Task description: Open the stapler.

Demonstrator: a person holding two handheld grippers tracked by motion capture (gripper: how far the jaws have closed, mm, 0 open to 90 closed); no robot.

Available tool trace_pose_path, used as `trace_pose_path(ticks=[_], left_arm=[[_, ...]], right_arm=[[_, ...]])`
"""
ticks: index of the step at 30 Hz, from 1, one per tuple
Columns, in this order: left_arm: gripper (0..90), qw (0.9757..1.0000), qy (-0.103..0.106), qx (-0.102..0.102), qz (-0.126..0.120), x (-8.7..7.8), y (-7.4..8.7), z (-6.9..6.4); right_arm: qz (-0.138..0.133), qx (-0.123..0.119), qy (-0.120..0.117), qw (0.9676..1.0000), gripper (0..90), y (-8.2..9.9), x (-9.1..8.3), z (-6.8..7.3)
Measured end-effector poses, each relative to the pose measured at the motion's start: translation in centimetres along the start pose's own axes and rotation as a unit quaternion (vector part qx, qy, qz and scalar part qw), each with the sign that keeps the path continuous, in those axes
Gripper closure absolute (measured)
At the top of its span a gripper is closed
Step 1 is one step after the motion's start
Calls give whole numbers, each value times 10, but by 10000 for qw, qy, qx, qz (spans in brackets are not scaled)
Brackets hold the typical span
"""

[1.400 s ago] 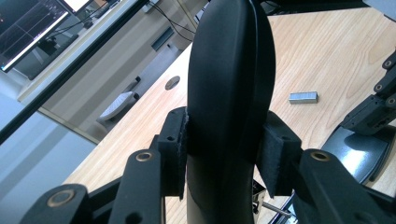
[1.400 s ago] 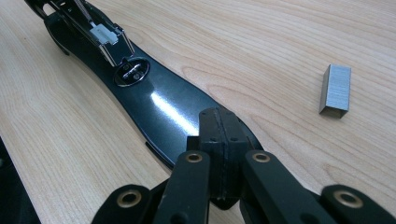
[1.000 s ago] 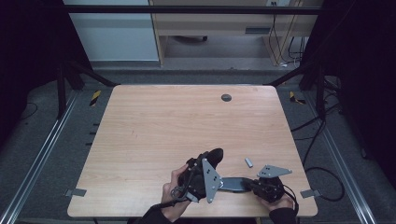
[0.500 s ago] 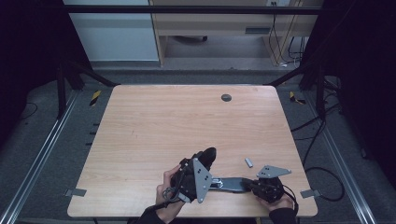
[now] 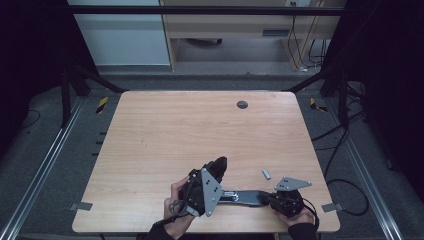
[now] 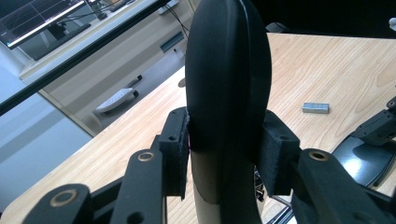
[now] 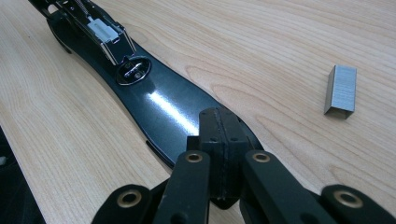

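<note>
Clamping the stapler's raised top arm [image 6: 229, 84], the left gripper [image 5: 212, 175] has both pads pressed on its sides; the right gripper [image 7: 219, 154], jaws shut, pins the stapler base [image 7: 159, 102] flat on the table [image 5: 175, 130] near the front edge. A staple strip [image 7: 341, 88] lies just beside the base. To load well: hold the arm swung back, base steady, magazine channel [image 7: 105, 35] exposed.
</note>
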State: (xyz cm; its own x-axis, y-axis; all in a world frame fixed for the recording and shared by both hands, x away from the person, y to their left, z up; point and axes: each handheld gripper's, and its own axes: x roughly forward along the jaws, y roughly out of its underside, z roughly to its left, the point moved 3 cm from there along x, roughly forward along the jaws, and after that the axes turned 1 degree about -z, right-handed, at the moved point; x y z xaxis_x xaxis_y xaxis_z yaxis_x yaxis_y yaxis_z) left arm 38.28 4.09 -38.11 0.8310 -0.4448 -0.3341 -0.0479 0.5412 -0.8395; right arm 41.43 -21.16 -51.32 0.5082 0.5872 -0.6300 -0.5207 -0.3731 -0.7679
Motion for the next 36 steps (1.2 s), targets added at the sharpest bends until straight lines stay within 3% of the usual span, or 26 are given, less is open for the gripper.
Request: trace_pose_path(ticks=[24,36], left_arm=[[568,9982,-87,-587,-16,-20,17,33],[562,9978,-115,-648,-25,-23,21,37]], right_arm=[[9,26,-20,10000,900,0,0,0],[-8,5,-31,10000,900,0,0,0]])
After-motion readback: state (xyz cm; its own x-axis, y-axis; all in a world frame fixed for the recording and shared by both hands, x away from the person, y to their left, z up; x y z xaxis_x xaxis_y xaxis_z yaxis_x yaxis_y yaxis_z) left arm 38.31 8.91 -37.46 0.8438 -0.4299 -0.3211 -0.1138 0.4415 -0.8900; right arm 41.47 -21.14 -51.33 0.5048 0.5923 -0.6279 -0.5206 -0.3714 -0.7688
